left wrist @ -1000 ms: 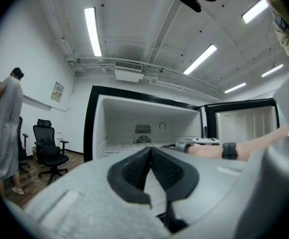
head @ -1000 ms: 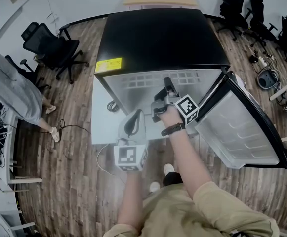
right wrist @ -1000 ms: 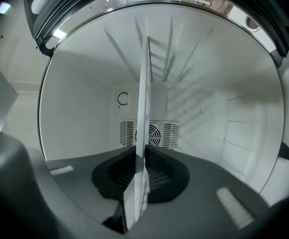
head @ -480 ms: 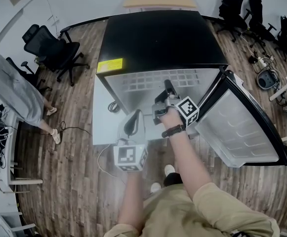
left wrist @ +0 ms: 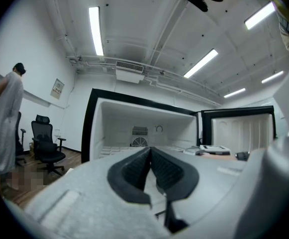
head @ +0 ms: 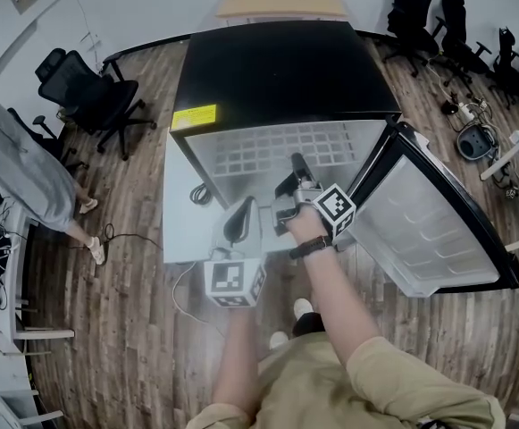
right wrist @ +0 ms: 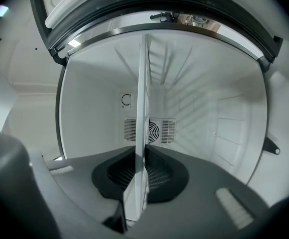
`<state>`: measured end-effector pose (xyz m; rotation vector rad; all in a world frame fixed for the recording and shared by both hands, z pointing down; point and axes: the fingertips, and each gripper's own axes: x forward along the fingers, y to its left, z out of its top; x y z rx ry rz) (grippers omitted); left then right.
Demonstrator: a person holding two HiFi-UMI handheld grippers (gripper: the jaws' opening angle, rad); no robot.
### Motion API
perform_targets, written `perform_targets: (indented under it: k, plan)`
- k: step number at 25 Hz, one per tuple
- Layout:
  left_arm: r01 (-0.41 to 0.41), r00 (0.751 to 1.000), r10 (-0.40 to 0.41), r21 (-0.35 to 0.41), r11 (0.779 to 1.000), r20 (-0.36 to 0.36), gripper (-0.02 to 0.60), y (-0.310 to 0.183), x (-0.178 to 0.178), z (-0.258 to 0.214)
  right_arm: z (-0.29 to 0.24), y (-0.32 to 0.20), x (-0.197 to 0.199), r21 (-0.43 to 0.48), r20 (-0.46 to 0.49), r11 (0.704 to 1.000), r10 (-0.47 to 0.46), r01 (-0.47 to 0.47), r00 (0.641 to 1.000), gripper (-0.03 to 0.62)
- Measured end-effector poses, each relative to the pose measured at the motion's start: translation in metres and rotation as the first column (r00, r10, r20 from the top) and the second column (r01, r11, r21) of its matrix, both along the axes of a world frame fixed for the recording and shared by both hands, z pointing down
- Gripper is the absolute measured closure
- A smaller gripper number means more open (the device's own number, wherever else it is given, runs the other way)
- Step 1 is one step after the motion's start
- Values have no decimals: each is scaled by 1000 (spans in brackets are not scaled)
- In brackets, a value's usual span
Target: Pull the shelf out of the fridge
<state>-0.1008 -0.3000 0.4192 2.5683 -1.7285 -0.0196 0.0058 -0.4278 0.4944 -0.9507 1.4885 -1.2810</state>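
At twelve o'clock in the head view stands the fridge (head: 277,70), black on top. Its door (head: 429,231) is swung wide toward three o'clock. The shelf (head: 250,172) shows there as a broad pale sheet filling the open front, its near edge toward six o'clock.

Only the right gripper view shows that sheet edge-on: the shelf (right wrist: 143,108) is a thin upright line running from twelve to six o'clock. The right gripper (right wrist: 143,158) has both pads pinching its near edge, with a round fan grille (right wrist: 149,130) on the back wall behind it.

From above, the right gripper (head: 297,164) merely reaches in over the sheet.

The left gripper (head: 241,211) hangs just at seven o'clock of it, in front of the fridge. Its own view shows the left gripper (left wrist: 150,151) with tips pressed together on nothing. That view also shows a person (left wrist: 5,118) standing at nine o'clock.
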Motion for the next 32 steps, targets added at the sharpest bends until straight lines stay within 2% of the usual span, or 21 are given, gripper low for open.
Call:
perform_targets:
  k: [10,22,28,32]
  plan:
    - [-20,1000,20,13,1000,-16,580,18,4,-8,3,44,2,19,30,1000,10,-10,1000,560]
    - [-21,999,22,34,999,-31,580,50,-3,-19,2,93,5,21,7,1000,-3,2,1000,556]
    - [-30,999,31,48,998,-37,580,66,-6,-24,7,125,7,-3,18,1000,12,-12,1000,560]
    - [-42,998,45,59,997,-50,580,78,-5,-26,8,154,14,34,-63,999,21,-19,998,564]
